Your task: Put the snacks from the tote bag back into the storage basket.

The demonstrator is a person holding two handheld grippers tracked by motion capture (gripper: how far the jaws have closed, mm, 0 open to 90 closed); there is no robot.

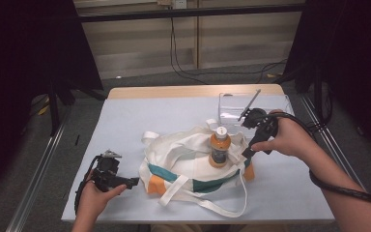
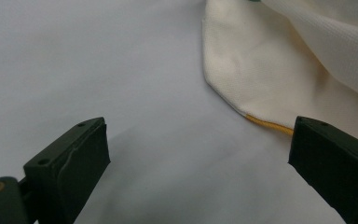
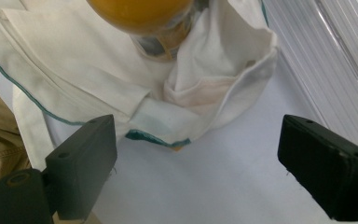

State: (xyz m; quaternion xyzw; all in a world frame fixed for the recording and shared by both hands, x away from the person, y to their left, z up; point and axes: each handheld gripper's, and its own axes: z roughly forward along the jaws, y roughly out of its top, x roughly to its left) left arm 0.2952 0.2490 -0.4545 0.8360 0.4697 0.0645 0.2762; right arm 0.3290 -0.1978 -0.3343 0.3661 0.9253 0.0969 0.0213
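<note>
The orange bottle (image 1: 219, 148) stands upright on the cream tote bag (image 1: 188, 164), near the middle of the high view, among the bag's loose folds and straps. The step in hand looks like getting the bottle into the bag: it rests on the cloth, not visibly inside the opening. The right gripper (image 1: 248, 149) sits just right of the bottle, its jaws wide apart and holding nothing; in the right gripper view the bottle's orange body (image 3: 142, 11) lies at the top edge, ahead of the gap. The left gripper (image 1: 131, 182), at lower left, points at the bag's corner with its jaws apart and empty. The next move probably calls for one gripper to lift the bag's rim while the other steadies the bottle. A clear plastic box (image 1: 232, 108) at upper right crowds the right hand, and the straps could snag on the desk (image 1: 140, 116).
</note>
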